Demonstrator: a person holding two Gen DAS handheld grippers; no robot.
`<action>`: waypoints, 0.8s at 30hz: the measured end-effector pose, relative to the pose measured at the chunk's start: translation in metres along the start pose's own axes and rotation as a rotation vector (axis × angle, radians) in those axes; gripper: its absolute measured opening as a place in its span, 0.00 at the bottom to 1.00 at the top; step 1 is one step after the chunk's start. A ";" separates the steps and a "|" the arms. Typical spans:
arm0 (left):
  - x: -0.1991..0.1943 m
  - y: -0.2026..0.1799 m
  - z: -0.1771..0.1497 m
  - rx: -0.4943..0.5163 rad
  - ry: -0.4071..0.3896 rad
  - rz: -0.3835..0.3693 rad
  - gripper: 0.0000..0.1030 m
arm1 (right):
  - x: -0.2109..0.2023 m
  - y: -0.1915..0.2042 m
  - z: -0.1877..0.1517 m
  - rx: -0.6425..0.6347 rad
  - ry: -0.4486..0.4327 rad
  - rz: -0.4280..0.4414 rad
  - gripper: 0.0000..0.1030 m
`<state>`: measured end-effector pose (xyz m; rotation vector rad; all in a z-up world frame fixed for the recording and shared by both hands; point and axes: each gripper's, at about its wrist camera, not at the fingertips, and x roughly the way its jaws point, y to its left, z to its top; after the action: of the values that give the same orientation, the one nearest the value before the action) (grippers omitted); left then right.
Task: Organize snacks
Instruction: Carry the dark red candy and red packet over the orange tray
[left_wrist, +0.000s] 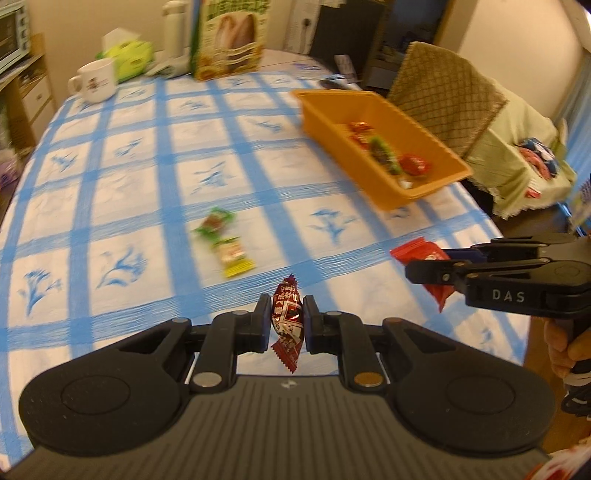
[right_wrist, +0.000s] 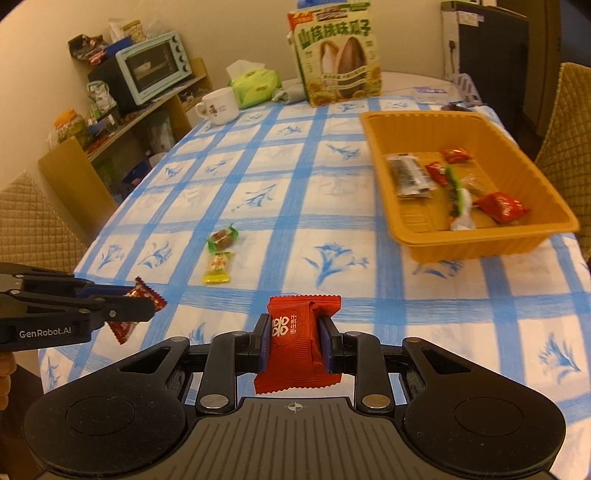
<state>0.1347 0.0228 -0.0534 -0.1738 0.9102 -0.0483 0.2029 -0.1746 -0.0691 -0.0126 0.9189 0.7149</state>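
A dark red crinkle-edged candy wrapper (left_wrist: 287, 325) is pinched on edge by the nearly closed fingers of the left gripper (left_wrist: 286, 325) at the lower centre of the left wrist view. A bright red foil snack packet (right_wrist: 298, 343) is likewise clamped in the right gripper (right_wrist: 295, 345), low in the right wrist view. Both are held clear of the blue-checked cloth counter (right_wrist: 295, 221), presumably for carrying to the orange plastic tray (right_wrist: 476, 247) at right, where several sweets already lie. A green-wrapped candy (right_wrist: 221, 238) and a yellow-wrapped candy (right_wrist: 218, 267) remain at centre left.
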 end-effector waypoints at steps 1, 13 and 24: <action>0.001 -0.006 0.002 0.010 -0.001 -0.012 0.15 | -0.005 -0.004 -0.001 0.007 -0.003 -0.003 0.27; 0.027 -0.074 0.033 0.107 -0.003 -0.127 0.15 | -0.050 -0.064 -0.006 0.097 -0.053 -0.080 0.27; 0.053 -0.125 0.073 0.155 -0.037 -0.156 0.15 | -0.071 -0.118 0.009 0.127 -0.095 -0.119 0.27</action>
<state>0.2288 -0.0975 -0.0298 -0.1007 0.8512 -0.2591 0.2485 -0.3027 -0.0447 0.0780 0.8634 0.5419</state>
